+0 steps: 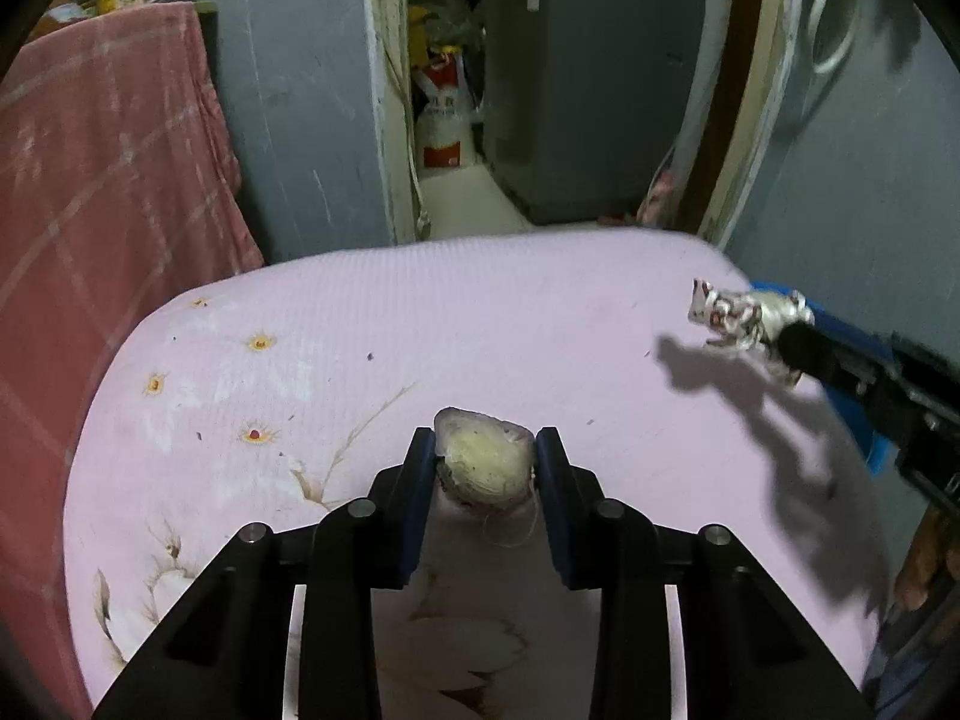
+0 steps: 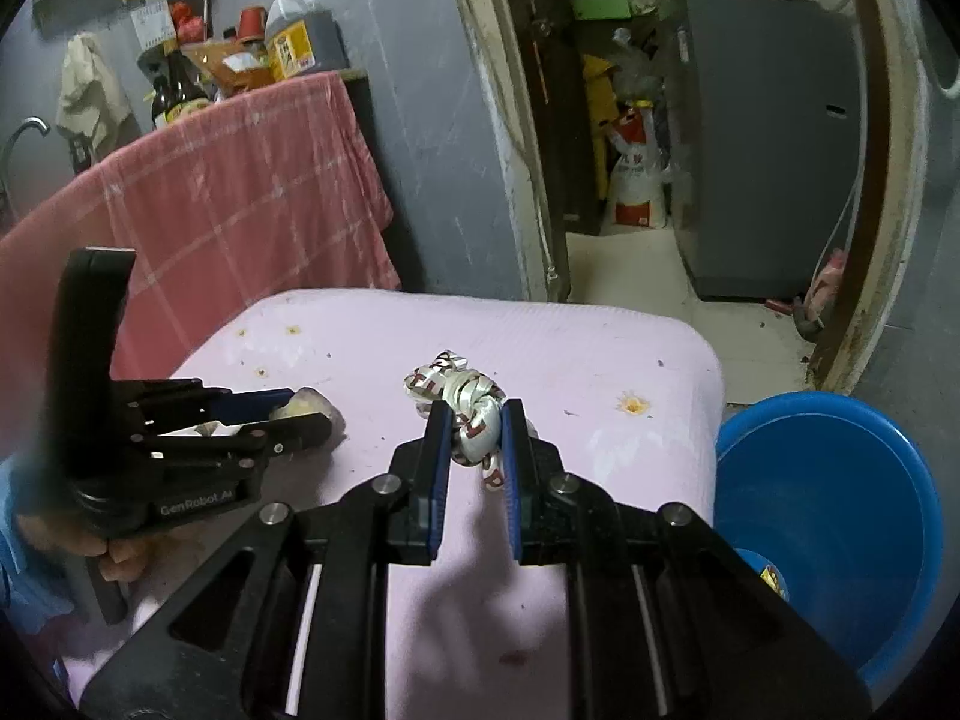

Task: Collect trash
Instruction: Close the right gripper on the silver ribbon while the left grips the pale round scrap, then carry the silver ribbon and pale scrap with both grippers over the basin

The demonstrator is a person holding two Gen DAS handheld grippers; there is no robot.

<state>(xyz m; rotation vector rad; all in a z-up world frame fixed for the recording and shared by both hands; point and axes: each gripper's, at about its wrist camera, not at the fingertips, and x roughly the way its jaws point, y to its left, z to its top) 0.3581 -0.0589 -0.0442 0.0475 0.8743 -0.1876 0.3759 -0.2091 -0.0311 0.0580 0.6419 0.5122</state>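
Left hand-held gripper (image 1: 485,462) pinching pale wad (image 1: 483,459), lengthwise crosswise

My left gripper (image 1: 485,459) points forward and slightly down, its two blue-padded fingers (image 1: 420,474) closed partway and pinching something between them. My right gripper (image 2: 475,429) sits off to the right, angled inward, its fingers drawn closer together, also clamped. My left hand (image 2: 114,552) wraps the handle below.
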